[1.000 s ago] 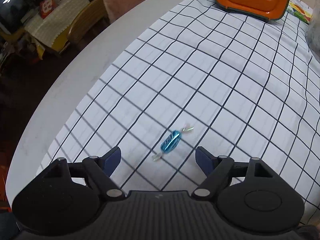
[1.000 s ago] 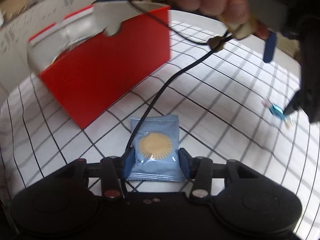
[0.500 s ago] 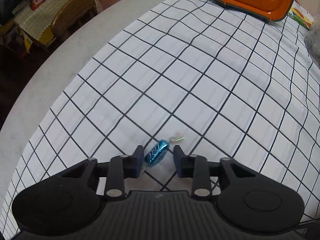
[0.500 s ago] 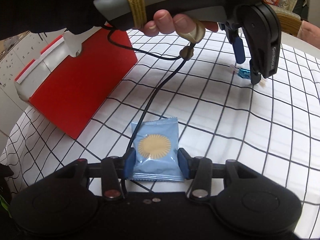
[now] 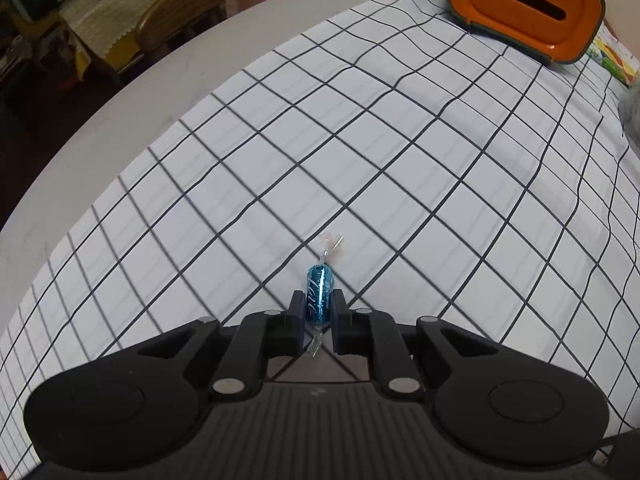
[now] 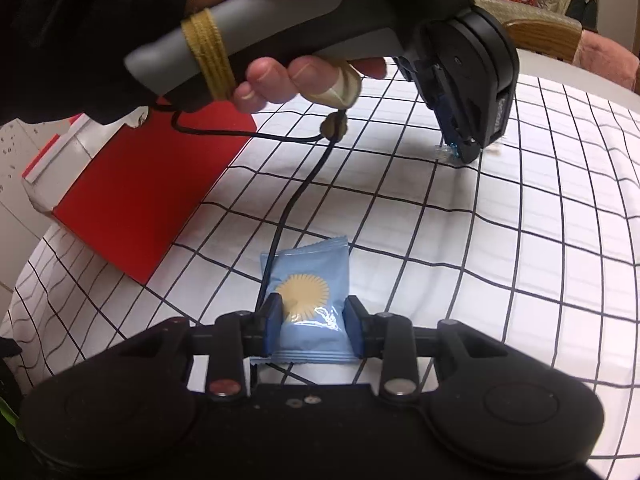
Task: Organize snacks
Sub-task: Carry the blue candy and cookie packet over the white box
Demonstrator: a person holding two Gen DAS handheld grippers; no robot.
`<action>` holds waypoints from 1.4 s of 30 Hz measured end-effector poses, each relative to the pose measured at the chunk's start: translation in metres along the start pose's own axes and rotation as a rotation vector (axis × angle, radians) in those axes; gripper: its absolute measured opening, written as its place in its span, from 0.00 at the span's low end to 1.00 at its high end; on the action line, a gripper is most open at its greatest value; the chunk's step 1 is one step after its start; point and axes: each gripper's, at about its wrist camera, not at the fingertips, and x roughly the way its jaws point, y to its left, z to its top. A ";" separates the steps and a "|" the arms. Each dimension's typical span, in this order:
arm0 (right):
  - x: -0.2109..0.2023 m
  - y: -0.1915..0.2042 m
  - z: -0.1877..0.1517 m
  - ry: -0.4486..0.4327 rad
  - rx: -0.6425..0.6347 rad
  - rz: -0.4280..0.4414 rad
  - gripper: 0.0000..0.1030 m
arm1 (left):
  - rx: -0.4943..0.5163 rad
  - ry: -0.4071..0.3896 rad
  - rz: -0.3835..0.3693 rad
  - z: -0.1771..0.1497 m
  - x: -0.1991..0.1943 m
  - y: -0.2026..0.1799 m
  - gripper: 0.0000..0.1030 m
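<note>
A small blue foil-wrapped candy [image 5: 319, 293] with clear twisted ends lies on the checked tablecloth [image 5: 400, 184]. My left gripper [image 5: 318, 312] is shut on it, pads pressing both sides. In the right wrist view that same left gripper [image 6: 460, 148] points down at the cloth, held by a hand [image 6: 304, 76], with the candy's end [image 6: 442, 153] showing beside it. My right gripper [image 6: 312, 320] is shut on a light blue snack packet [image 6: 308, 300] with a yellow sun print, which is creased between the pads.
A red box [image 6: 136, 200] with a white open top stands at the left. An orange container [image 5: 524, 4] with a slot sits at the far right of the cloth. A black cable [image 6: 296, 196] trails across the cloth. Chairs [image 5: 176, 20] stand beyond the round table's edge.
My left gripper's jaws closed from wide open onto the blue candy, which turned to lie along them. My right gripper squeezed the packet tighter and swung right, away from the red box.
</note>
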 end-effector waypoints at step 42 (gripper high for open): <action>-0.032 0.034 0.005 -0.056 -0.018 -0.192 0.45 | -0.302 -0.168 0.054 -0.090 -0.159 0.028 0.12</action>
